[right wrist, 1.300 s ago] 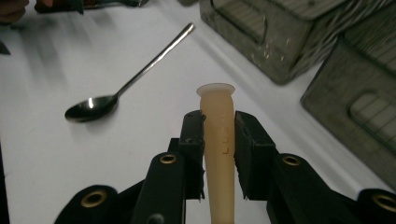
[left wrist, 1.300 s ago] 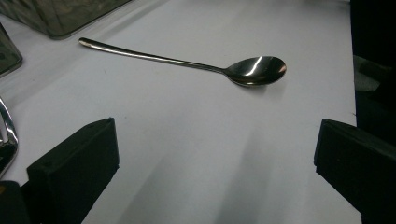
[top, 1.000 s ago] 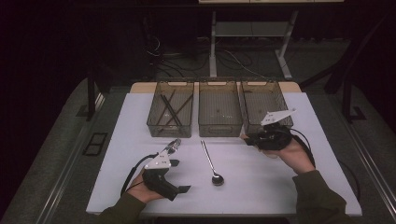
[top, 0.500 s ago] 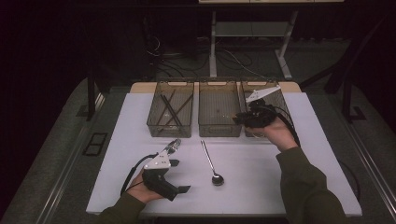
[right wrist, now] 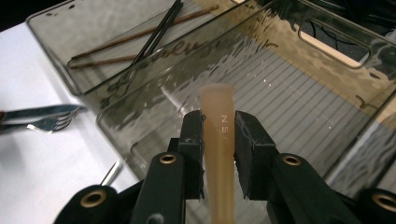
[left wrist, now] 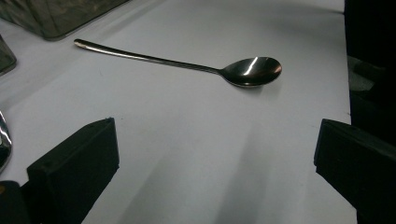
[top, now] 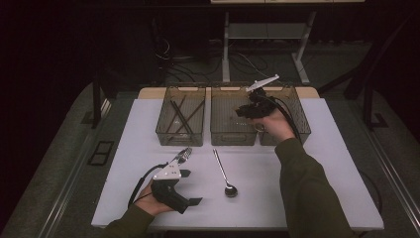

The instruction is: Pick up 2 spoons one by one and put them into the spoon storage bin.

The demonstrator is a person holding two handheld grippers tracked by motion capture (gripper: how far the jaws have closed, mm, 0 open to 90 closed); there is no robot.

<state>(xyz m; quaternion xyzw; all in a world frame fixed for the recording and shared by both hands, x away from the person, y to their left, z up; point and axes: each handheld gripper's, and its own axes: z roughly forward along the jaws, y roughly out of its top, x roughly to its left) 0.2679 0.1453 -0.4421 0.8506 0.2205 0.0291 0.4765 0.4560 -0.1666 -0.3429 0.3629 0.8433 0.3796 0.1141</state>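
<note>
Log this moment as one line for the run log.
right gripper: shut on beige handle, over middle bin | left gripper: open, on table | spoon: on table

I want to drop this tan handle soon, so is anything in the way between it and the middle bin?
Nothing visible. The right tool holds the tan handle above the middle bin, whose ribbed floor looks bare below it.

Your sleeves look dark olive, dimly lit; black grippers, brass screws, grey plate, black cable.

Right gripper hangs over the middle bin.
</note>
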